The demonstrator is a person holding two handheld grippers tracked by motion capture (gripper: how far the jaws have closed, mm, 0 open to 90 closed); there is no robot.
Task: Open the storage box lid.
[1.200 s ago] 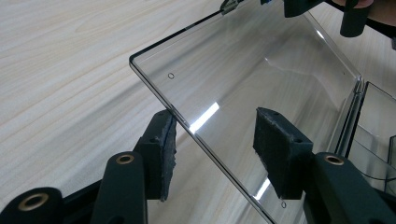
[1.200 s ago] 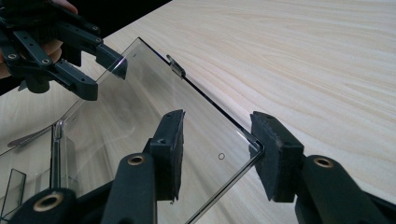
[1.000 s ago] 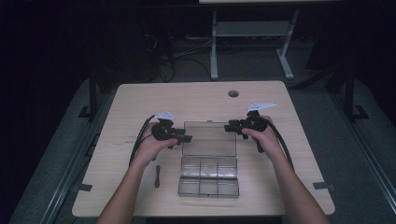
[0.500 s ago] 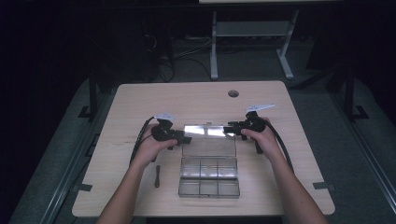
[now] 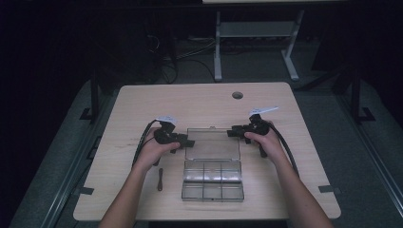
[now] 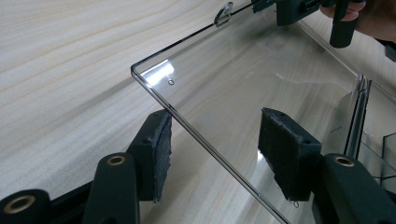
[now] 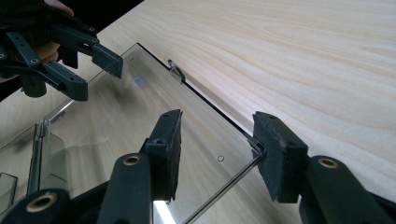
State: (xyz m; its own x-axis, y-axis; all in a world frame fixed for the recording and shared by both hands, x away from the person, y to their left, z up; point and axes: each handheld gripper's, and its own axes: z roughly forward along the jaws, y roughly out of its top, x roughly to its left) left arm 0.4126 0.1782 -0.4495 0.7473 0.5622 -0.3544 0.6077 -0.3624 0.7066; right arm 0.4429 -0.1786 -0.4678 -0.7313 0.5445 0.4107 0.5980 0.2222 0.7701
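A clear plastic compartment box [image 5: 212, 184] lies open on the table, its lid [image 5: 212, 142] folded back behind the tray. My left gripper [image 5: 190, 141] is at the lid's left edge and my right gripper [image 5: 231, 133] at its right edge. In the left gripper view the jaws [image 6: 215, 116] straddle the lid's edge [image 6: 243, 70]; they have just been opening and the pads do not press on it. In the right gripper view the open jaws [image 7: 218, 119] straddle the lid's corner [image 7: 116, 116], and the left gripper [image 7: 95, 77] shows across the lid.
A small dark rod [image 5: 160, 179] lies on the table left of the box. A round cable hole [image 5: 237, 95] sits near the table's [image 5: 142, 104] far edge. The lid's latch tab [image 6: 224, 14] sticks out from its far edge.
A bright glare crossed the lid half a second ago and is gone now, as if the lid tilted and settled back. Both hands stay at the lid's edges.
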